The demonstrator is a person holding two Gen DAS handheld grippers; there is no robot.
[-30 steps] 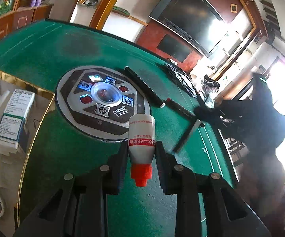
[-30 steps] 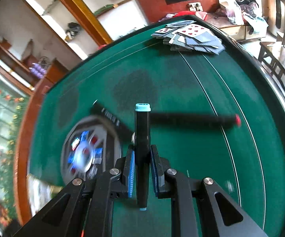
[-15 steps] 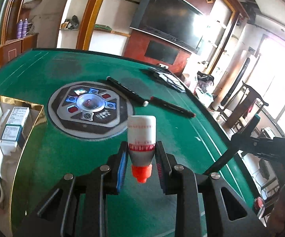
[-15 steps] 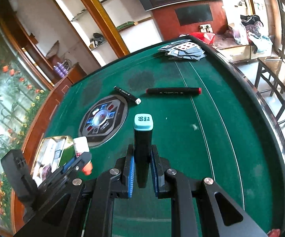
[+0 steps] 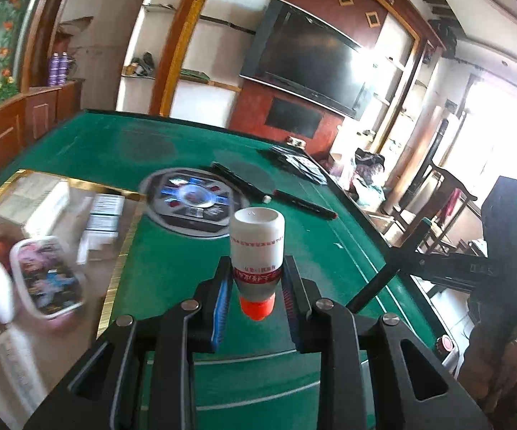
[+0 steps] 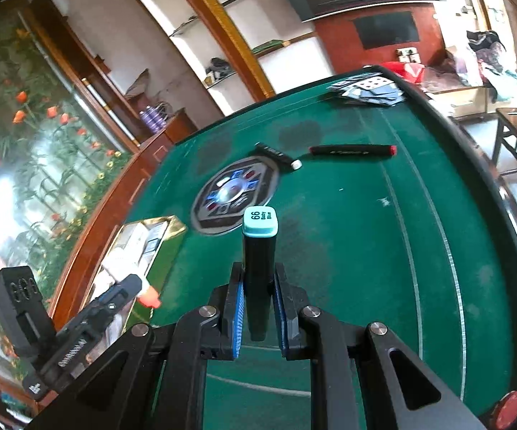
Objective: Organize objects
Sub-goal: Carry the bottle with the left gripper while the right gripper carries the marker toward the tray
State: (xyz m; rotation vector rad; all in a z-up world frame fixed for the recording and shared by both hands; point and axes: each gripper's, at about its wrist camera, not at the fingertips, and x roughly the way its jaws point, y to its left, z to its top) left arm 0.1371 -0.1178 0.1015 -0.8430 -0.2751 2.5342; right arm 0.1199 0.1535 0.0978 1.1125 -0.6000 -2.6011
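Observation:
My left gripper (image 5: 256, 288) is shut on a small white bottle (image 5: 257, 247) with a red label and an orange-red cap pointing back at the camera, held above the green table (image 5: 330, 251). My right gripper (image 6: 258, 304) is shut on a black marker (image 6: 259, 265) with a light-blue end cap marked 66. The left gripper with the bottle also shows in the right wrist view (image 6: 115, 297), above a gold-rimmed box (image 6: 165, 236). That box (image 5: 61, 179) holds medicine cartons and a plastic case (image 5: 48, 281).
Two black markers (image 6: 353, 150) (image 6: 276, 154) lie beyond the round control panel (image 6: 237, 193) at the table's centre. Playing cards (image 6: 369, 87) are spread at the far edge. A red chip (image 6: 509, 406) sits by the near right rim. Chairs stand to the right.
Both grippers have risen and tilted up, each still holding its object. The left gripper has moved left toward the gold-rimmed box, which now fills more of its view.

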